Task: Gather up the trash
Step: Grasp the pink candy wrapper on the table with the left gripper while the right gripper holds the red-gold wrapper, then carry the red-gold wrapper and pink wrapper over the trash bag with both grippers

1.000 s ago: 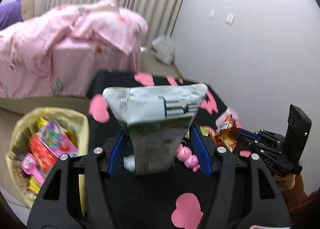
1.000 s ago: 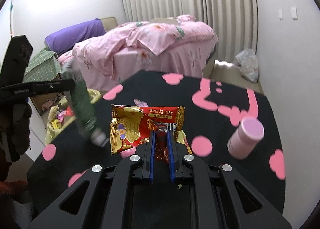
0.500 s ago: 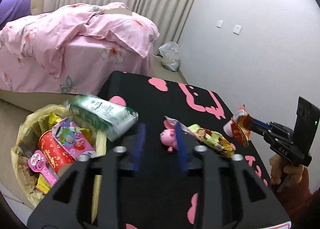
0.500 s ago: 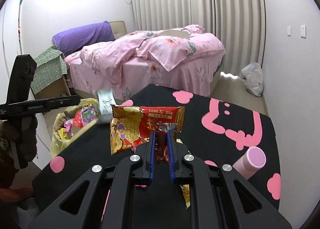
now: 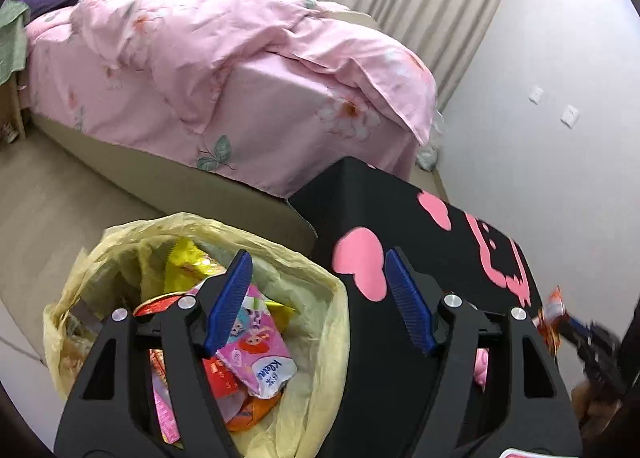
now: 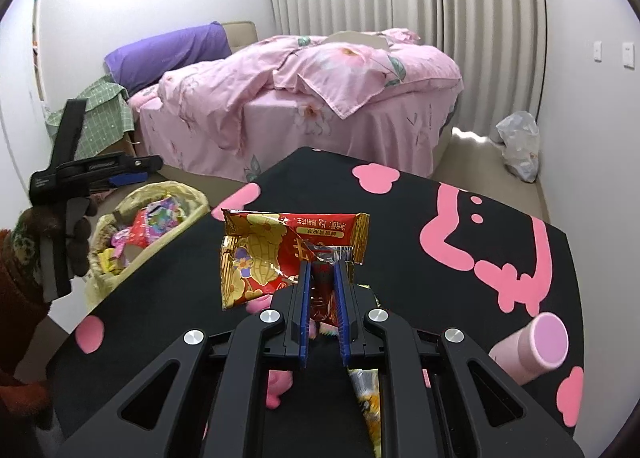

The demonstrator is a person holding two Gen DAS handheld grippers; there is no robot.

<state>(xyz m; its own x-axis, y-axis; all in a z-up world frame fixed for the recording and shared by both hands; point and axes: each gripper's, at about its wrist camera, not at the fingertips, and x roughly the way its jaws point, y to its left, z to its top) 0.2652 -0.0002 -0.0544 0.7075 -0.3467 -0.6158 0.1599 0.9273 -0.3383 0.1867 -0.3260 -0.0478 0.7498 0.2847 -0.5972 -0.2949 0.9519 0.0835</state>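
Note:
My left gripper [image 5: 316, 270] is open and empty, held over the near rim of a waste basket lined with a yellow bag [image 5: 316, 282] that holds several wrappers. The basket also shows in the right wrist view [image 6: 176, 190], left of the black table [image 6: 400, 226]. My right gripper [image 6: 322, 264] is shut on a red and gold peanut snack wrapper [image 6: 264, 254], held above the table. In the left wrist view the right gripper with its wrapper [image 5: 554, 308] is at the far right, blurred.
A pink cylindrical cup [image 6: 536, 342] lies on the table at the right. A pink toy [image 6: 278, 390] and a yellow wrapper [image 6: 368, 406] lie under my right gripper. A pink bed [image 5: 224, 70] stands behind the basket. A white plastic bag [image 6: 520, 146] sits on the floor by the curtain.
My left gripper carried a white and green pouch to the basket, opened and let it go; it is now empty over the basket. My right gripper rose with the wrapper.

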